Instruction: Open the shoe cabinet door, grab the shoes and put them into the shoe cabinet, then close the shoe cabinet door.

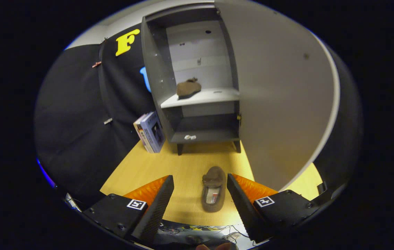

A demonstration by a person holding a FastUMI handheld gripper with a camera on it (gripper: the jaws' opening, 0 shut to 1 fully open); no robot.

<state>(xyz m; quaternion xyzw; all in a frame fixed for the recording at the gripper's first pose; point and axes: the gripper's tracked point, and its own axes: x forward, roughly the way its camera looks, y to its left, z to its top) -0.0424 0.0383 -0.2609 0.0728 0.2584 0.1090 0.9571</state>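
- Your gripper point(200, 192) was wide open with nothing in it, and the second shoe point(213, 189) lay on the floor point(148, 166) between the fingers.
- Looked like the grab step: one shoe point(188, 88) already sat on the cabinet point(155, 69) shelf, door point(280, 90) swung open.
- Next you'd need to drop down and close on it.
- Door edge sat close on your right; boxes point(150, 132) left of the cabinet; open floor ahead.

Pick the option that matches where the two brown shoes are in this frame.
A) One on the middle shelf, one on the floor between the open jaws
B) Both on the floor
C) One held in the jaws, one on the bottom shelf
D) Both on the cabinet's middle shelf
A: one shoe lies on the cabinet's middle shelf, the other shoe lies on the floor between the gripper's open jaws, untouched.
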